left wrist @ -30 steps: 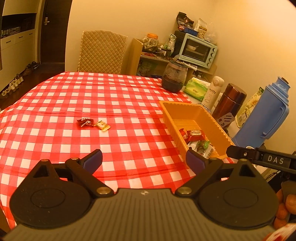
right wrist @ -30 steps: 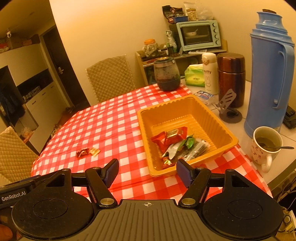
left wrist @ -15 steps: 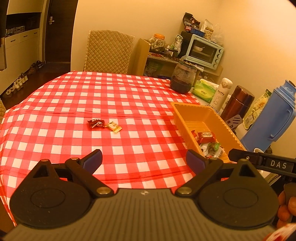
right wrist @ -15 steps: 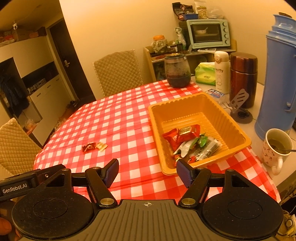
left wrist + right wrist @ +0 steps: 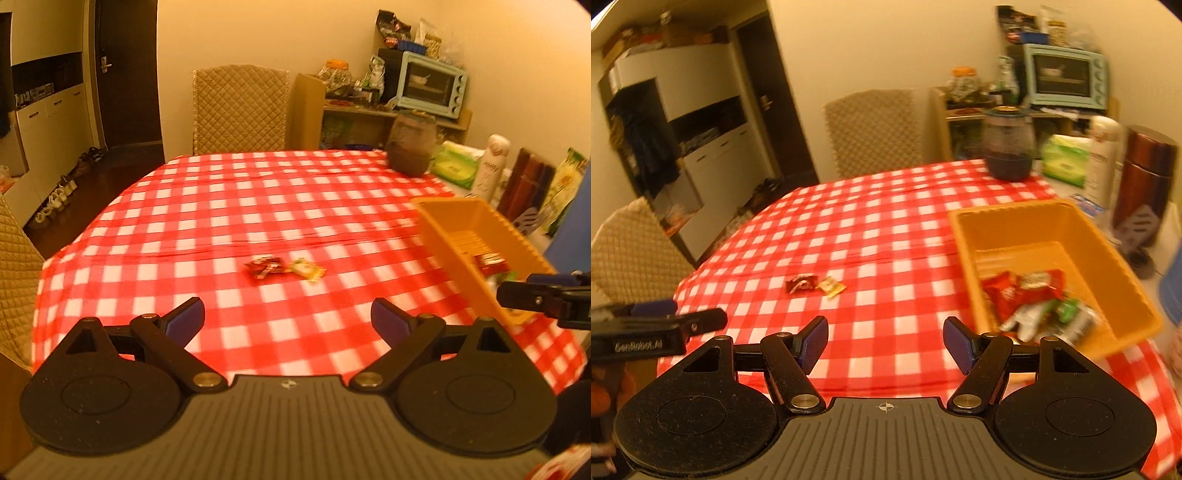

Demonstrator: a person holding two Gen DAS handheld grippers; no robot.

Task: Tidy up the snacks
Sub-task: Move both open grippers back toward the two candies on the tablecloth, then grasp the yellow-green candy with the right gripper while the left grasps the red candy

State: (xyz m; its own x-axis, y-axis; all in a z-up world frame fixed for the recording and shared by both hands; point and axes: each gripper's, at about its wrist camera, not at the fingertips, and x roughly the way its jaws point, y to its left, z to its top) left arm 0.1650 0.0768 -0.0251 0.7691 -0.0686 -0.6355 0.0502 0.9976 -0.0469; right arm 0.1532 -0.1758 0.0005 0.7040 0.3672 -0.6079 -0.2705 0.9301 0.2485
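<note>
- Left wrist view: the left gripper (image 5: 287,320), black with blue pads, has its jaws spread wide and nothing between them; it hangs over the red-and-white checked tablecloth (image 5: 221,206).
- Beyond its tips lie a small dark red crinkled candy wrapper (image 5: 265,266) and a small yellow candy wrapper (image 5: 308,268), just beside each other, apart from the gripper.
- To the right stands the orange rectangular plastic bin (image 5: 448,219), with a tip of the right gripper crossing in front of its near corner.
- Right wrist view: the right gripper (image 5: 885,344) also stands released, empty, above the cloth, with the bin just off its right finger.
- Inside the bin, at its near end, lies a heap of snack packets (image 5: 1030,299) in red, green and silver.
- The two loose wrappers lie ahead and left of this gripper, well apart from the bin.
- Farther back on the table stand a dark glass jar (image 5: 1008,147), a green tissue pack (image 5: 1065,158), a white bottle (image 5: 1102,158) and a brown metal flask (image 5: 1145,177).
- Behind them, a pale blue toaster oven (image 5: 1065,75) sits on a wooden shelf.
</note>
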